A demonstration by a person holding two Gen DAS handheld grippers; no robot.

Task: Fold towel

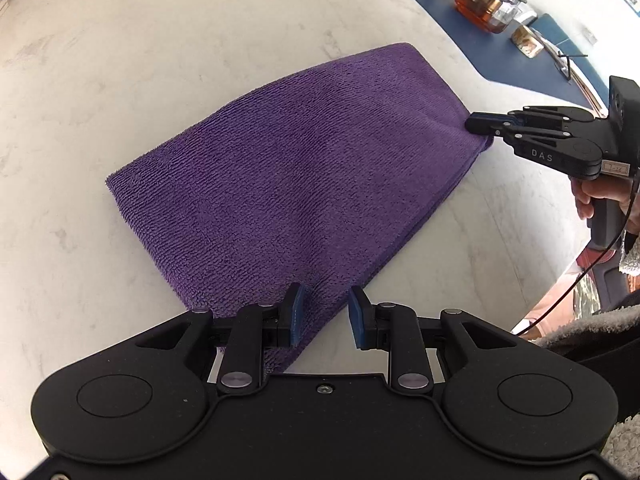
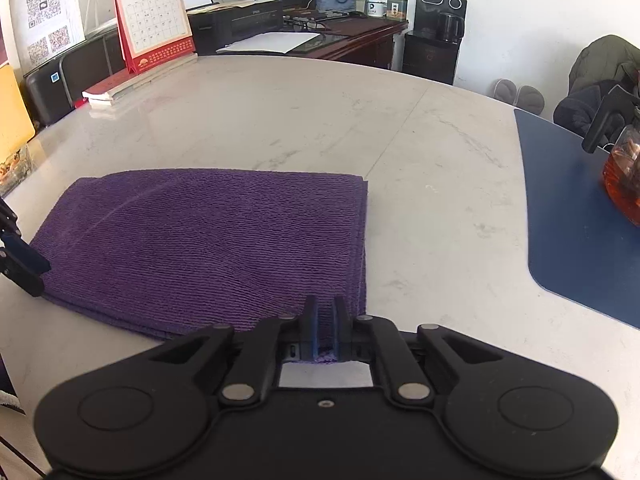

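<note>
A purple ribbed microfibre towel [image 1: 296, 168], already folded into layers, lay flat on the pale marble-look tabletop [image 1: 120, 60]. The left gripper [image 1: 326, 314] had its blue-padded fingers [image 1: 296, 312] parted around the towel's near corner, gripping nothing. The right gripper [image 2: 326, 320] had its fingers pinched onto the neighbouring corner along the same edge. To fold well, the left fingers likely needed to close on all layers of their corner, then both corners should rise together and travel evenly to the far edge. At the tabletop's edge, on a blue mat [image 2: 568, 240], a glass teapot [image 1: 486, 4] held amber tea
</note>
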